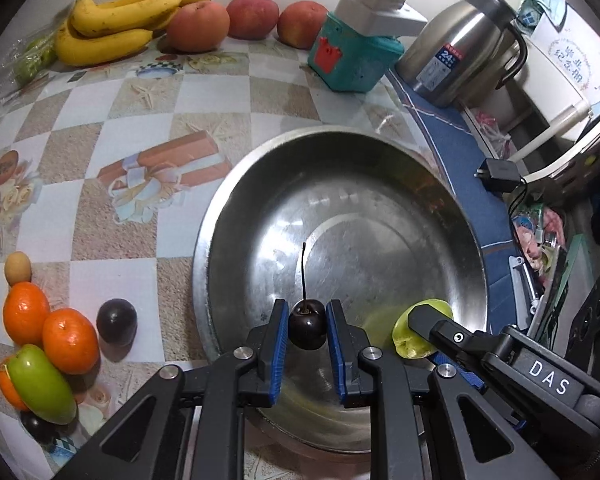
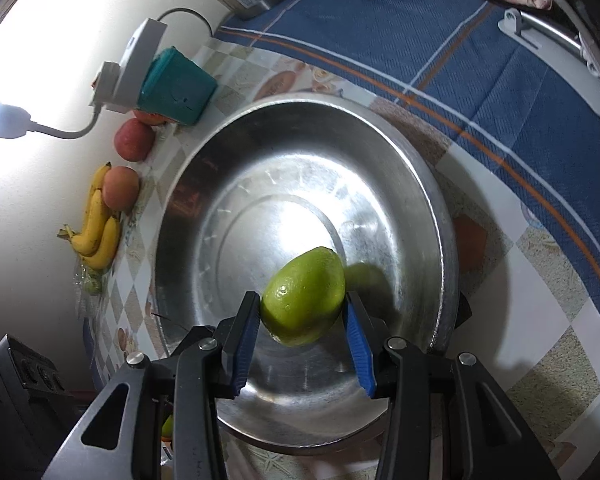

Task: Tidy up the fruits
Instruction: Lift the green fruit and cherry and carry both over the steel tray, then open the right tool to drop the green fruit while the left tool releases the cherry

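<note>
the left gripper [image 1: 307, 330] is clamped on a dark cherry [image 1: 307, 328], stem up, over the steel bowl [image 1: 236, 184] near its 6 o'clock rim. the right gripper [image 2: 302, 316] grips a green fruit [image 2: 304, 296] over the bowl [image 2: 380, 128] too. on the table [image 1: 112, 112], oranges [image 1: 70, 340] lie at 8 o'clock, bananas [image 1: 112, 20] and apples [image 1: 198, 26] at 11.

Green fruit [image 1: 414, 344]: partly hidden behind right gripper finger. Dark fruit [image 1: 36, 426], near left: mostly covered. Bagged greens [image 1: 34, 56], far left: blurred.
</note>
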The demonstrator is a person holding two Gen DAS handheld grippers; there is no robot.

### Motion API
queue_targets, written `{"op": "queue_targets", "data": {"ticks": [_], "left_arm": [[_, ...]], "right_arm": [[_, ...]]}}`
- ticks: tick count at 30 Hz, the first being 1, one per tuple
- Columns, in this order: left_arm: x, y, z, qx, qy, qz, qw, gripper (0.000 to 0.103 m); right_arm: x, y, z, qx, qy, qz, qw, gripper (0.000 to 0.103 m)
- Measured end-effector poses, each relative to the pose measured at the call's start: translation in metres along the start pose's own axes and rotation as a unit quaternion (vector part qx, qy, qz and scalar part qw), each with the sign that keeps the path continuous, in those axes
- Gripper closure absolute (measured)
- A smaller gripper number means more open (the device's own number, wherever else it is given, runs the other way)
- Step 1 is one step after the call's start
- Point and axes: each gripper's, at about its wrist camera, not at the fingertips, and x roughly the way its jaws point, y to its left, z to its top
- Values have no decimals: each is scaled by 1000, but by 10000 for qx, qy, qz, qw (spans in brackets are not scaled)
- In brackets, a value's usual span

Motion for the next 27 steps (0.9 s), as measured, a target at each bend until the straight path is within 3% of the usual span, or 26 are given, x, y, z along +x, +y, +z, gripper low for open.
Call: {"op": "queue_targets", "data": {"ticks": [16,20,27], "left_arm": [[6,-2,-2,53,71,101,9999,78],[4,-3,-3,60,77,21,10000,59],[-10,-6,0,50,-52,-76,9999,52]], "right_arm": [[3,3,0,-123,16,-136,9998,59],[4,4,0,-185,25,-179,9997,58],[-2,8,1,-244,-60,-177,9995,58]]}}
